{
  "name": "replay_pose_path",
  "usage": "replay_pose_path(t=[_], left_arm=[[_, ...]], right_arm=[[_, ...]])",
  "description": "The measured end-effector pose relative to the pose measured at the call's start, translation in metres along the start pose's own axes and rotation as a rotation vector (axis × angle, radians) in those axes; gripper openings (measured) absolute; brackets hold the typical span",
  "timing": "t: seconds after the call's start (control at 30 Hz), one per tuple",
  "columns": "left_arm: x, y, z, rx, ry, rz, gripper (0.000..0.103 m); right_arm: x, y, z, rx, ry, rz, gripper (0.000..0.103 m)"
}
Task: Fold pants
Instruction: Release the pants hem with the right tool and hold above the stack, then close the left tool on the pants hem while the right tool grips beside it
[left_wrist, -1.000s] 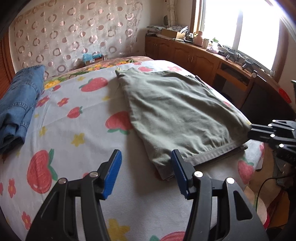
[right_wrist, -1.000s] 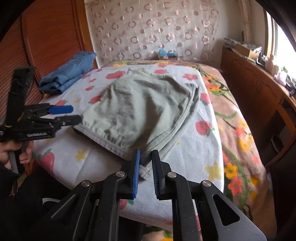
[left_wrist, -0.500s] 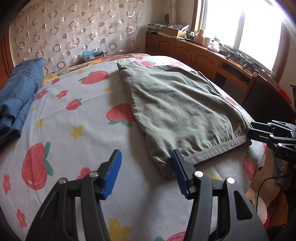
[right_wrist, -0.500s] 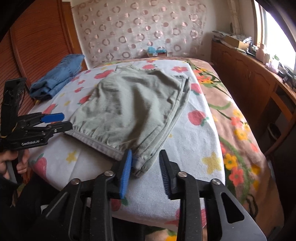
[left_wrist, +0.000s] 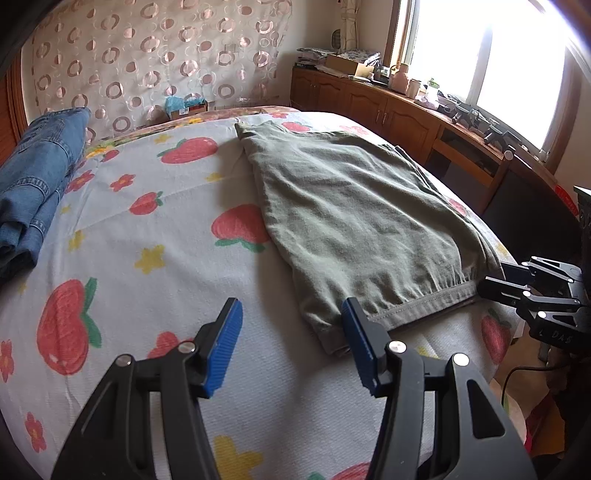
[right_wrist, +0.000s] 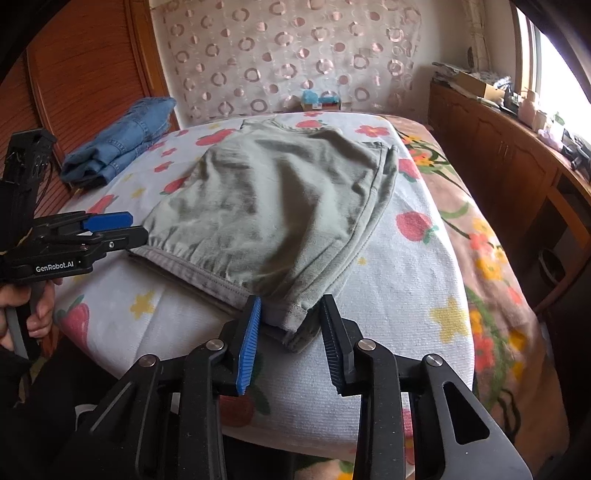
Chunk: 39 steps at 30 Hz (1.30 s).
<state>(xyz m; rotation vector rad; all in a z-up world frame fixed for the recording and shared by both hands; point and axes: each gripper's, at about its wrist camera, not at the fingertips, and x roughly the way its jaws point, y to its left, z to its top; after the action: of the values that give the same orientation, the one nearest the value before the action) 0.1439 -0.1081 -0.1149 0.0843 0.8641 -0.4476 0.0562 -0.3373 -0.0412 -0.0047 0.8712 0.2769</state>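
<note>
Grey-green pants (left_wrist: 362, 221) lie folded flat on the strawberry-print bed sheet (left_wrist: 155, 258), waistband toward me; they also show in the right wrist view (right_wrist: 273, 206). My left gripper (left_wrist: 291, 332) is open and empty, its right finger by the near left corner of the waistband. It shows from the side in the right wrist view (right_wrist: 125, 227). My right gripper (right_wrist: 290, 321) is open, its jaws standing either side of the near right corner of the pants, not gripping. It shows at the right edge of the left wrist view (left_wrist: 495, 284).
Folded blue jeans (left_wrist: 33, 184) lie at the far left of the bed, also in the right wrist view (right_wrist: 122, 144). A wooden cabinet (left_wrist: 399, 110) with clutter runs under the window on the right. A small teal box (right_wrist: 319, 99) sits at the headboard.
My right gripper has opened and let go of the pants corner, which now lies on the bed. Both grippers moved slightly closer to the waistband. The left gripper stayed open.
</note>
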Motion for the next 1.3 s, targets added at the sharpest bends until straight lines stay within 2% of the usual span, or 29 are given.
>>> replay_pose_path(t=[0.27,0.43,0.77,0.97,1.2,1.3], left_arm=[[-0.017,-0.009,0.002,-0.001,-0.059,-0.106,0.055],[-0.003,-0.012,0.002,0.0,-0.005,-0.085,0.04],[0.005,-0.011,0.001,-0.029,-0.002,-0.089,0.039],[0.004,-0.01,0.0,-0.058,0.0,-0.148,0.039],[0.004,-0.019,-0.003,-0.019,-0.013,-0.126,0.039],[0.003,-0.02,-0.003,-0.017,-0.014,-0.133,0.031]], right_arm=[[0.0,-0.001,0.0,0.0,-0.002,0.001,0.031],[0.0,-0.001,-0.001,0.0,-0.002,0.001,0.031],[0.0,-0.001,-0.002,-0.002,-0.005,-0.001,0.031],[0.0,0.0,-0.001,-0.001,-0.005,0.001,0.031],[0.0,0.0,-0.002,-0.001,-0.007,0.002,0.03],[0.0,0.0,-0.002,0.001,-0.006,0.013,0.025]])
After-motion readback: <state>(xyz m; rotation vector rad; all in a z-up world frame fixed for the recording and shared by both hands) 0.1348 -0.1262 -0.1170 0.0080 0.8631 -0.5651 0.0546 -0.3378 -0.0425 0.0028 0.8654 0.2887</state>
